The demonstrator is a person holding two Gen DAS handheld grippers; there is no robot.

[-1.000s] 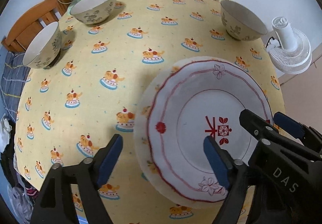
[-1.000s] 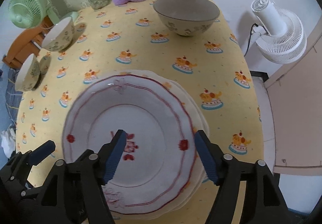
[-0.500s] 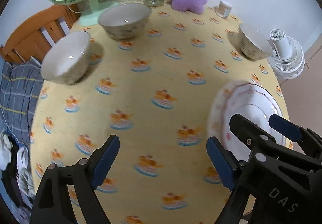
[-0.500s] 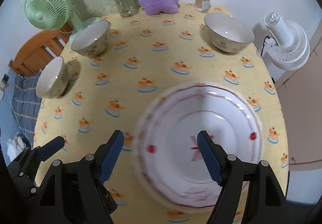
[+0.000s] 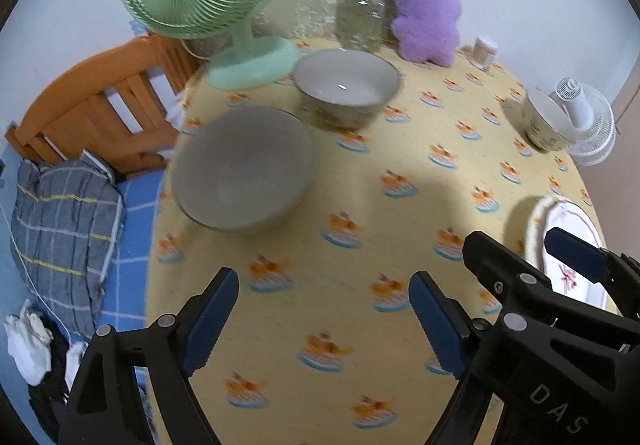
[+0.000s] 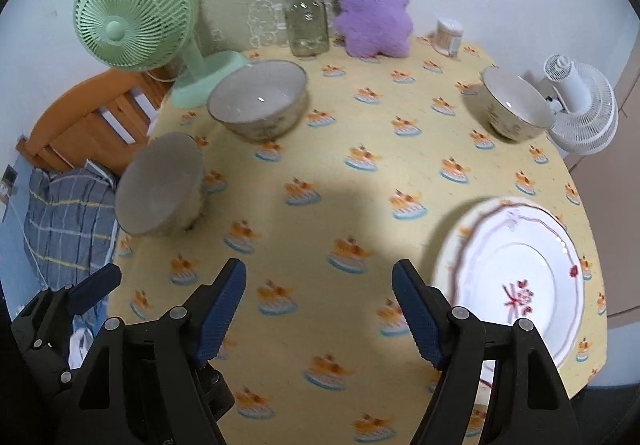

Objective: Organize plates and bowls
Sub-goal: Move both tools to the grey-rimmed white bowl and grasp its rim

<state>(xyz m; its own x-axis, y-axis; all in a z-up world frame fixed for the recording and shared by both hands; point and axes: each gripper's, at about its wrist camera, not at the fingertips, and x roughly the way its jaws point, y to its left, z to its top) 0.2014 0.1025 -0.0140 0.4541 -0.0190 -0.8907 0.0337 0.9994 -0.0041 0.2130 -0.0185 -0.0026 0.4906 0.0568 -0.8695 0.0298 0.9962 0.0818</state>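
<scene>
A stack of white plates with red trim [image 6: 516,277] lies at the table's right front; it also shows in the left wrist view [image 5: 560,233], partly behind my right gripper. Three patterned bowls stand on the yellow cloth: a near-left bowl [image 5: 240,169] [image 6: 160,185], a far-middle bowl [image 5: 346,87] [image 6: 258,99] and a far-right bowl [image 5: 544,121] [image 6: 516,105]. My left gripper [image 5: 320,317] is open and empty, above the cloth in front of the near-left bowl. My right gripper [image 6: 320,313] is open and empty, left of the plates.
A green fan [image 6: 132,17], a glass jar [image 6: 306,19], a purple plush toy [image 6: 372,3] and a small container [image 6: 449,35] stand along the table's far edge. A white fan [image 6: 580,105] is beyond the right edge. A wooden bed frame [image 5: 104,105] and bedding [image 5: 60,229] lie left.
Both grippers have drawn back and swung left from over the plates. The plates stay on the table at the right; the left-side bowls now fill more of the left view.
</scene>
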